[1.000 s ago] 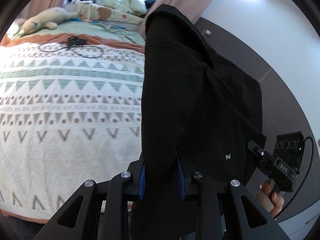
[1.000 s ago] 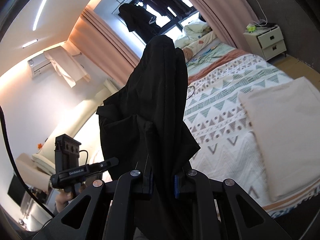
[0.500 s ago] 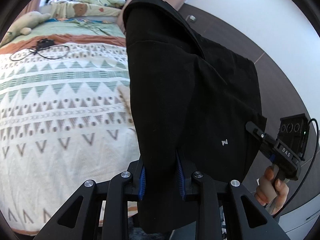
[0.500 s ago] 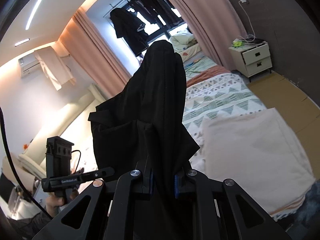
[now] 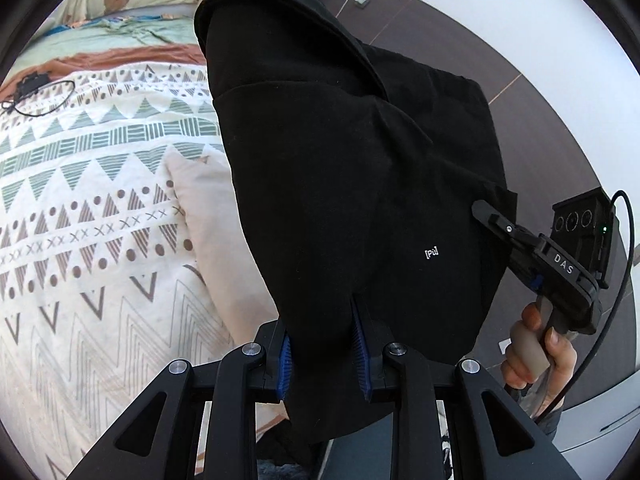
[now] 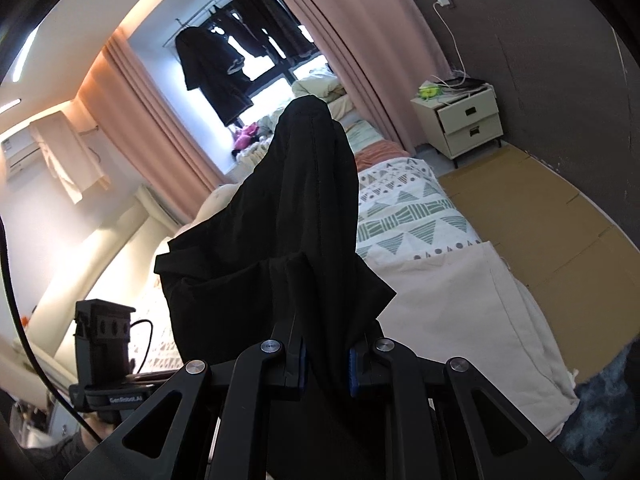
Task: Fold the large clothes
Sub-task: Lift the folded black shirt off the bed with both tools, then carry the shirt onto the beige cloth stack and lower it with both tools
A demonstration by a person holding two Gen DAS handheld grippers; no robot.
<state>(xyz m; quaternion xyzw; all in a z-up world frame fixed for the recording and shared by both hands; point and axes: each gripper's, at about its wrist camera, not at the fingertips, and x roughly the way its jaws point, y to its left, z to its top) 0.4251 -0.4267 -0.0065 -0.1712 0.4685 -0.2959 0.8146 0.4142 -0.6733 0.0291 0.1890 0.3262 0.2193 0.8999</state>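
Bed (image 5: 92, 216): right part hidden behind the black garment (image 5: 360, 160).
Garment logo (image 5: 431, 252): too small to read.
Right tool (image 5: 486, 212): tips buried in cloth — grip unseen there.
Beige cloth (image 6: 460, 300): near corner cut off — hidden by garment.

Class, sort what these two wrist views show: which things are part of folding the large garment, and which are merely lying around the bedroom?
Part of the job:
black garment
left gripper
right gripper
patterned bedspread, the likely folding surface

Just lying about:
cream cloth on the bed
black cable
bedside cabinet
clothes hanging at the window
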